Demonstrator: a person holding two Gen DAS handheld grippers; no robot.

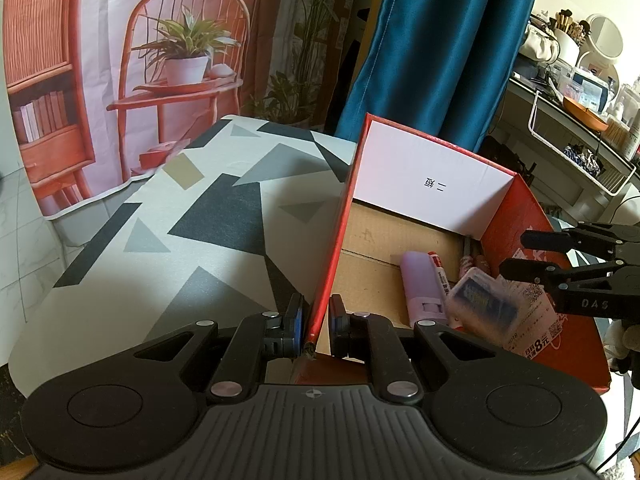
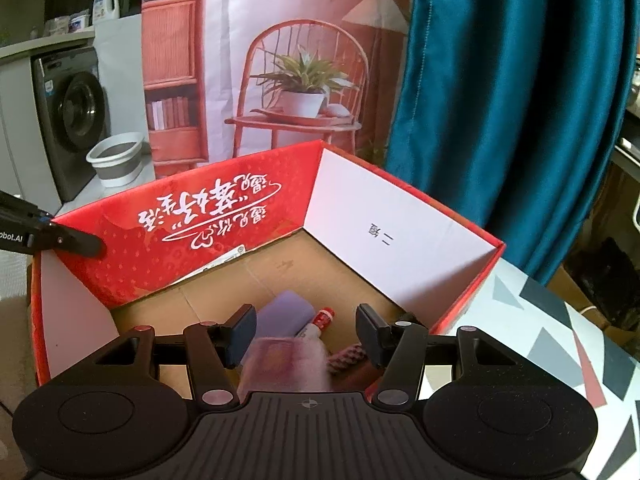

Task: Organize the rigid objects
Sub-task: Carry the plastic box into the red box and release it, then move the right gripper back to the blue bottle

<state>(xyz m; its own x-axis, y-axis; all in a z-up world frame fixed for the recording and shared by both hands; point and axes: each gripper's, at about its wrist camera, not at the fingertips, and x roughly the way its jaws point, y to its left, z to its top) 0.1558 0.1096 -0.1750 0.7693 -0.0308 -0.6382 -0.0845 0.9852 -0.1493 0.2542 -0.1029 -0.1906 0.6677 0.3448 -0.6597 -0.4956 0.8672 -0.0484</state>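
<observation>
- Clear plastic case [image 1: 480, 300] — inside the red box [image 1: 532, 224], resting tilted on the other contents near the box's right-hand wall, just beside a lilac case [image 1: 424, 284] and a red-capped tube [image 1: 440, 276].
- Long axis judged to run across the box, roughly crosswise to the lilac case; blurred in the right wrist view, so not certain. Which face points up: cannot tell.
- Right gripper [image 2: 306, 332] above the case, jaws parted about halfway, pads clear of it on both sides, gripping nothing.
- Left gripper [image 1: 316, 320] closed on the near corner of the box's left wall, steadying it on the patterned tabletop [image 1: 160, 240].
- Keep the left clamp firm — prevents the box from sliding.
- Lift the right jaws straight up, clear of the walls, before swinging away; avoid nudging the tilted case.
</observation>
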